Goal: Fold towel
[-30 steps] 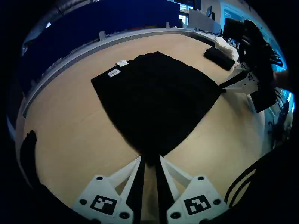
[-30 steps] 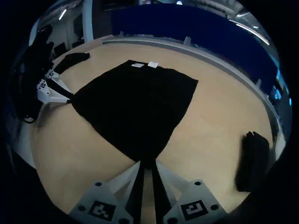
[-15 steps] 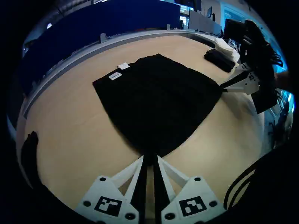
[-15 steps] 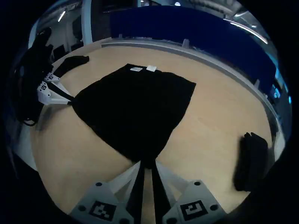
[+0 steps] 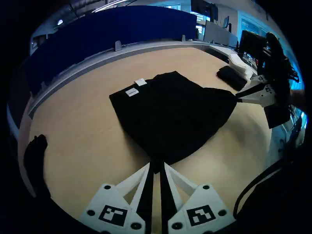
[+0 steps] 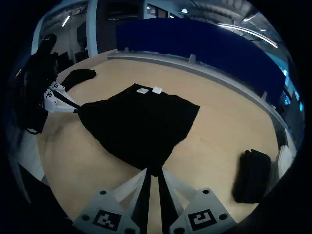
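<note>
Both the left gripper (image 5: 156, 164) and the right gripper (image 6: 153, 171) are clamped on adjacent corners of the black towel (image 5: 171, 113) spread in the middle of the table (image 5: 78, 128), so the first fold looks begun; next, carry both corners level across to its far edge

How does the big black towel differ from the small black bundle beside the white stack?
The towel is spread wide, corners pinched by the left gripper and right gripper; the bundle is compact and untouched. The towel shows white tags; the bundle none visible. Both are black, on the table.
</note>
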{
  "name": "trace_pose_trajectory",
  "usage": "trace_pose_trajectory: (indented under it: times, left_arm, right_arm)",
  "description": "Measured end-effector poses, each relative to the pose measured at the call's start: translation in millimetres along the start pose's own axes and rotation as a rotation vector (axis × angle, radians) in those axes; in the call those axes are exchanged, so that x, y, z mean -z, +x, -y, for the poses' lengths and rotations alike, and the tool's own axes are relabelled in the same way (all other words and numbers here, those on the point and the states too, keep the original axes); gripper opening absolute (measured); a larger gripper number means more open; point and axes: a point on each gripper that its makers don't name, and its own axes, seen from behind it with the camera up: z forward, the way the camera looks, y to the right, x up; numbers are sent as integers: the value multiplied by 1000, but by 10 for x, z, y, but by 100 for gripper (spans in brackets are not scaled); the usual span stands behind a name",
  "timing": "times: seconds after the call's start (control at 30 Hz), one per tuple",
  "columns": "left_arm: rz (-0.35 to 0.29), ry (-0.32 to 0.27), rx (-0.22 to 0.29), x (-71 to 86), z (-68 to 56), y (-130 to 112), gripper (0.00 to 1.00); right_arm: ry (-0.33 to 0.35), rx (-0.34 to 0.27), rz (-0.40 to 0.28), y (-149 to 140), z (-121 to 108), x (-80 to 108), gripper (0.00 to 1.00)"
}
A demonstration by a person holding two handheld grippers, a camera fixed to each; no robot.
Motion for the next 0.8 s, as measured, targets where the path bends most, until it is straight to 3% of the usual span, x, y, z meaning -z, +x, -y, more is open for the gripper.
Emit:
trace_pose_trajectory:
  times: [0.27, 0.6, 0.8]
  left_arm:
    - [-15, 4, 26, 309, -54, 83, 10]
    - [-16, -5, 56, 696, -271, 88, 10]
    - [-10, -5, 71, 755, -305, 51, 10]
  right_arm:
    - [-1, -7, -33, 203, 57, 318, 12]
    - [2, -20, -47, 313, 152, 683, 12]
    - [10, -26, -36, 266, 207, 749, 12]
